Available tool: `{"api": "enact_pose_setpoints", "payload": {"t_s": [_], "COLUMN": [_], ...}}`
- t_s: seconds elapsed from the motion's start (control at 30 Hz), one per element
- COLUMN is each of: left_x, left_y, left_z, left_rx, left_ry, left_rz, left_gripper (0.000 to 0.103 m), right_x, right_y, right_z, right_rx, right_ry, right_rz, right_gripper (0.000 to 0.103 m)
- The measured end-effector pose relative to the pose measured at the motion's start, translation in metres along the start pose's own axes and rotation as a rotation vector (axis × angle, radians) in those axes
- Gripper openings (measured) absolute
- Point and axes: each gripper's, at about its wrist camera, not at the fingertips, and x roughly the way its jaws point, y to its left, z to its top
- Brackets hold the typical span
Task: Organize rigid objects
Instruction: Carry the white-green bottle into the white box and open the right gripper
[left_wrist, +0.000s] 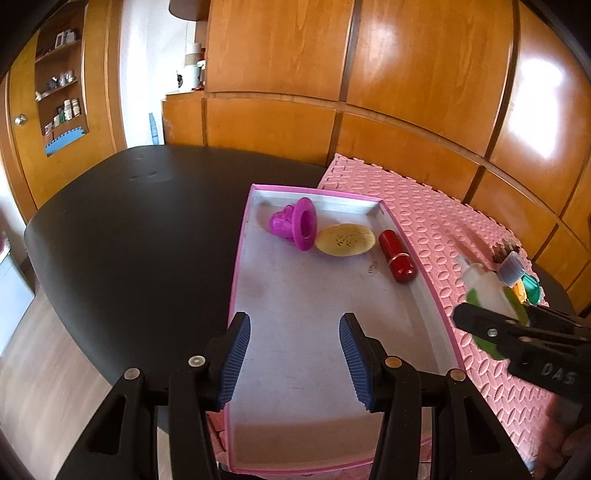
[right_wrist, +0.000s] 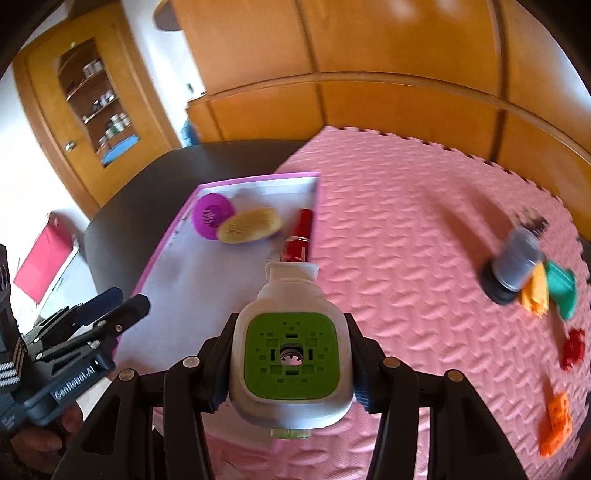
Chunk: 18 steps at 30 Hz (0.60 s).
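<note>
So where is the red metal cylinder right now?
The red metal cylinder lies inside the pink-rimmed white tray, against its right wall in the left wrist view, just right of the flat yellow oval disc.

Glossy varnished orange-brown wooden wall panels (left_wrist: 424, 55) throwing window glare; matt, smooth black round tabletop (left_wrist: 129, 221). Pink foam puzzle mat (right_wrist: 406, 221) embossed all over, rough-looking; shallow pink-rimmed cardboard-like tray (left_wrist: 314, 295) with dull, scuffed white floor. Shiny red metallic cylinder (left_wrist: 398, 256); glossy magenta plastic flanged piece (left_wrist: 295, 227); matt white-and-green plastic block (right_wrist: 291, 354); ribbed blue rubbery pads (left_wrist: 236, 358) on black plastic gripper fingers.
</note>
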Motion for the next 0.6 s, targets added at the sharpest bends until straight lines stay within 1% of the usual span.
{"api": "enact_pose_setpoints", "payload": {"t_s": [0.2, 0.27, 0.33, 0.37, 0.43, 0.6], "left_x": [0.004, 0.005, 0.007, 0.007, 0.009, 0.008], "left_y": [0.007, 0.008, 0.01, 0.011, 0.012, 0.011], "left_z": [0.0, 0.0, -0.001, -0.002, -0.001, -0.001], "left_rx": [-0.015, -0.017, -0.018, -0.019, -0.021, -0.018], "left_ry": [0.007, 0.011, 0.013, 0.015, 0.02, 0.017], "left_rz": [0.015, 0.019, 0.025, 0.027, 0.031, 0.033], "left_gripper": [0.051, 0.051, 0.051, 0.051, 0.051, 0.051], "right_x": [0.031, 0.047, 0.059, 0.06, 0.063, 0.061], "right_y": [0.021, 0.025, 0.025, 0.028, 0.032, 0.03], "right_z": [0.008, 0.008, 0.007, 0.007, 0.007, 0.005], "right_rx": [-0.07, -0.101, -0.11, -0.129, -0.148, -0.137], "right_ry": [0.035, 0.06, 0.079, 0.057, 0.056, 0.05], "right_rz": [-0.025, -0.062, -0.075, -0.098, -0.12, -0.111], "right_gripper": [0.052, 0.052, 0.053, 0.052, 0.053, 0.053]}}
